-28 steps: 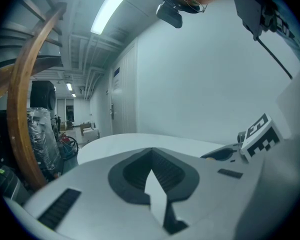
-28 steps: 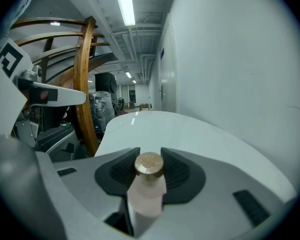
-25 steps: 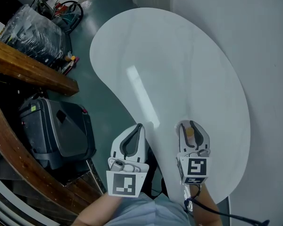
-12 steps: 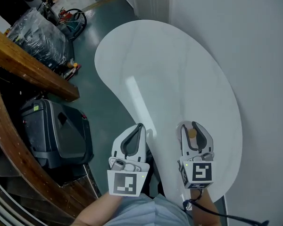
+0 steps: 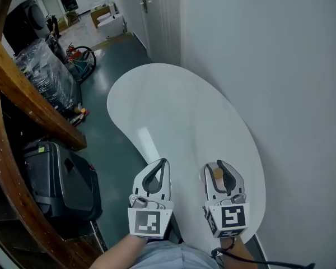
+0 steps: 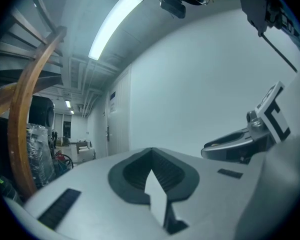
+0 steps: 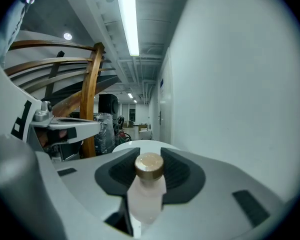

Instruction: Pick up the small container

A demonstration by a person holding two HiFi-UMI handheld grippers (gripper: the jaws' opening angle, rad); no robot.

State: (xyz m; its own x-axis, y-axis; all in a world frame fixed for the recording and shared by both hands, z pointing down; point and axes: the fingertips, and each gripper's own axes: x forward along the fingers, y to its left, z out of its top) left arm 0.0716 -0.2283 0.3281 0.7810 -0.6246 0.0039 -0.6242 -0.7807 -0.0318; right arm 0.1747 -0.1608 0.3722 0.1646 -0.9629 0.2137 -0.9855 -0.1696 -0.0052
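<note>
The small container point(image 5: 217, 173) is a pale translucent bottle with a tan round cap point(image 7: 149, 166). My right gripper point(image 5: 217, 165) is shut on it, the bottle upright between the dark pads point(image 7: 177, 171), and holds it in the air above the near end of the white table point(image 5: 173, 105). In the right gripper view the right gripper point(image 7: 150, 153) points along the wall, roughly level. My left gripper point(image 5: 163, 162) hovers beside it on the left, past the table's near left edge. Its jaws meet at the tip with nothing between them. The left gripper point(image 6: 151, 151) faces the corridor.
The white kidney-shaped table stands against a white wall point(image 5: 280, 66). Wooden curved beams point(image 5: 22, 88) run down the left. A black case point(image 5: 61, 178) sits on the green floor below them, with wrapped goods and cables point(image 5: 81, 58) farther off. A door point(image 5: 151, 10) closes the far end.
Both grippers have risen, the right one still carrying the container. The table now looks smaller and lower, and more of the corridor and wall shows at the top.
</note>
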